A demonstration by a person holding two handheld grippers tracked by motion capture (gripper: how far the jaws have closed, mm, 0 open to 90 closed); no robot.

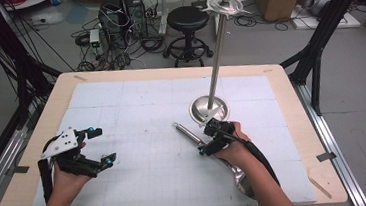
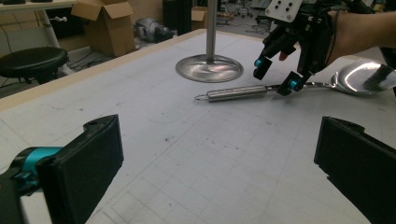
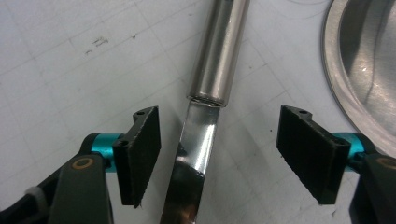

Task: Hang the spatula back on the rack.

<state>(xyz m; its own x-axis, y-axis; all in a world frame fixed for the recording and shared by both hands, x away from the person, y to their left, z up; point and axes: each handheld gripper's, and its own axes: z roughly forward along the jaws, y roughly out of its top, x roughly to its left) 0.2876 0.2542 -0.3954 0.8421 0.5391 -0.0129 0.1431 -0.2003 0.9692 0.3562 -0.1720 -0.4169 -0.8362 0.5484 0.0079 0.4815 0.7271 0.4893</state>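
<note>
A steel ladle (image 1: 186, 131) lies flat on the white gridded mat (image 1: 136, 107), its round handle pointing far-left and its bowl (image 2: 359, 77) near the person's right forearm. My right gripper (image 1: 205, 140) points down over the ladle's flat stem (image 3: 196, 135). Its jaws straddle the stem with a gap on each side, so it is open. My left gripper (image 1: 102, 146) rests at the mat's left, wide open with nothing between its jaws (image 2: 219, 158). In the left gripper view the right gripper (image 2: 275, 74) stands over the ladle (image 2: 236, 93).
A tall steel stand with a round base (image 1: 209, 108) and a thin pole rises just behind the right gripper; its rim (image 3: 364, 70) lies close to the right jaw. Beyond the table stand a black stool (image 1: 187, 20), cables and cardboard boxes.
</note>
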